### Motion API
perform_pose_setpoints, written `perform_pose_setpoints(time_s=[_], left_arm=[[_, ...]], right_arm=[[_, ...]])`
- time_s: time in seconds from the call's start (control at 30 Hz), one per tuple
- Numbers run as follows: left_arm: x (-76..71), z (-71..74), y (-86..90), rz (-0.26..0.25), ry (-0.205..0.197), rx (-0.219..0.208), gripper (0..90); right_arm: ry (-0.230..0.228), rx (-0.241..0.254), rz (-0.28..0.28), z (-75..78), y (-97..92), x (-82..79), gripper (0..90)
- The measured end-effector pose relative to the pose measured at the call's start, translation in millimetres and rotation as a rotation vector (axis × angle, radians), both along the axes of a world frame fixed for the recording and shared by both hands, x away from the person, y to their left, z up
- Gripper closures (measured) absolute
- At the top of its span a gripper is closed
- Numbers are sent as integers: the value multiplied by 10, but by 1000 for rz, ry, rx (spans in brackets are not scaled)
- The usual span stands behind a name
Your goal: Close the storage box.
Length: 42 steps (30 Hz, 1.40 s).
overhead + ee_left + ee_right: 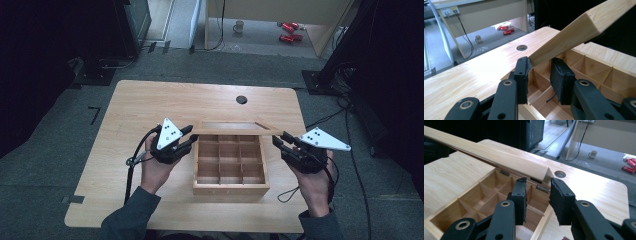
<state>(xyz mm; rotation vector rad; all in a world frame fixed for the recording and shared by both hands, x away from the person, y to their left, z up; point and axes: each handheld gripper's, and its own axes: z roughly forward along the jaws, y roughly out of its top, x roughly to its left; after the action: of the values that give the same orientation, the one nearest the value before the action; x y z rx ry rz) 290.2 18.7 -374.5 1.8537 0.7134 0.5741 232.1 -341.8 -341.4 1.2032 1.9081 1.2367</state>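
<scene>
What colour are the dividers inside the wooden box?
Light natural wood, like the box itself; the dividers show best in the right gripper view.

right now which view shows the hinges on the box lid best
The right gripper view: two metal hinges show along the back wall where the raised lid joins the box. The high view gives the lid edge-on, hinges too small to tell. In the left gripper view the lid's edge covers them.

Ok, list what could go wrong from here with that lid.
The lid stands raised over the wooden box, apparently past upright. With the left gripper and right gripper open at its corners, it could fall back and strain the hinges, or drop shut onto a jaw.
</scene>
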Motion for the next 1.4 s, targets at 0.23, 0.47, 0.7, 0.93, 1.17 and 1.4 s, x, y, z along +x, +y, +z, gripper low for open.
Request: perform_pose_setpoints(time_s=[0.23,0.47,0.7,0.93,1.17,1.4], left_arm=[[-41,-42,10,-4,9,-1,683],[-90,-90,19,-4,25,-17,681],[-191,-82,28,-17,35,-30,606],[-304,-64,53,-28,39,-51,558],[-413,-26,72,-45,41,-69,547],[-473,-2,79,-53,42,-91,545]], right_arm=[[3,4,7,-24,-3,-72,659],[14,-2,7,-62,3,-124,658],[15,1,4,-109,6,-168,659],[14,-1,0,-137,13,-196,660],[10,-14,-6,-160,28,-211,660],[17,-14,-6,-208,30,-247,660]])
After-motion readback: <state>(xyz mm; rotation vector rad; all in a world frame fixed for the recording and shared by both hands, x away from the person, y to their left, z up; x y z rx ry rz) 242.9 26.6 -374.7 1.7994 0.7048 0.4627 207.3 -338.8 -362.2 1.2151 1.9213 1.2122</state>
